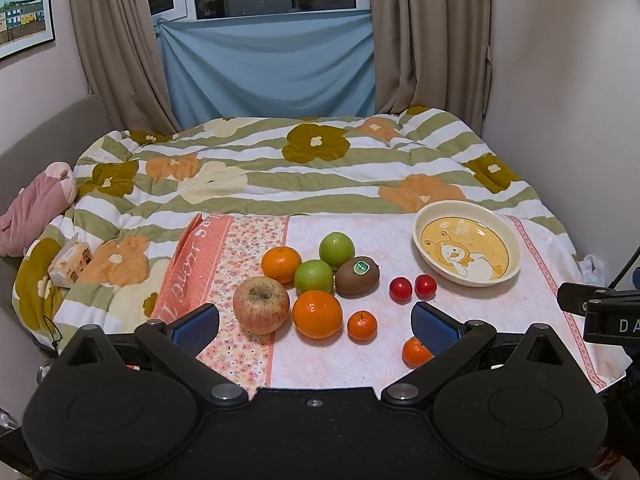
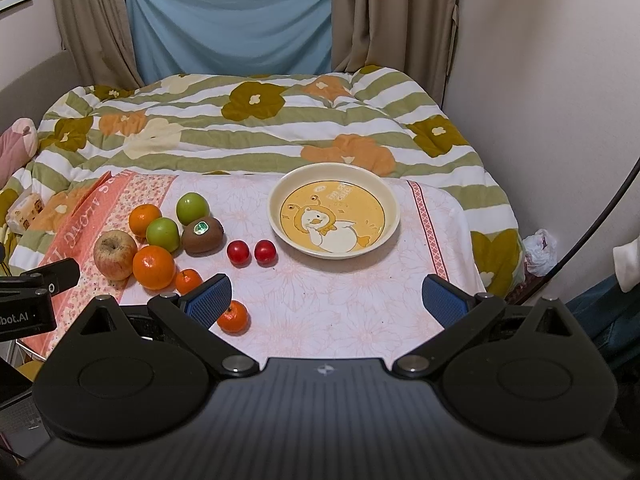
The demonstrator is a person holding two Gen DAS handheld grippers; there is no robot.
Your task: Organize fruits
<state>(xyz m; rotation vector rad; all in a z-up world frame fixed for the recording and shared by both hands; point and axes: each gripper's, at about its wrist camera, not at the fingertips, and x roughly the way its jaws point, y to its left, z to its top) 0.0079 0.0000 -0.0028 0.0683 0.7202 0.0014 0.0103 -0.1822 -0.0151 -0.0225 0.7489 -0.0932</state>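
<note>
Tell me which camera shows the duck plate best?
The right wrist view: the duck plate sits near the middle, its whole drawing facing the camera. The left wrist view shows the plate too, but off to the right and more skewed.

The plate (image 2: 276, 216) sits alone at the right of the cloth (image 2: 320, 300), with bare cloth before it and to its right. Two small red fruits (image 2: 251, 252) lie just left of it. Farther left, a tight fruit cluster (image 2: 160, 236) crowds the cloth; two small oranges (image 2: 212, 300) lie loose nearer the front.
</note>
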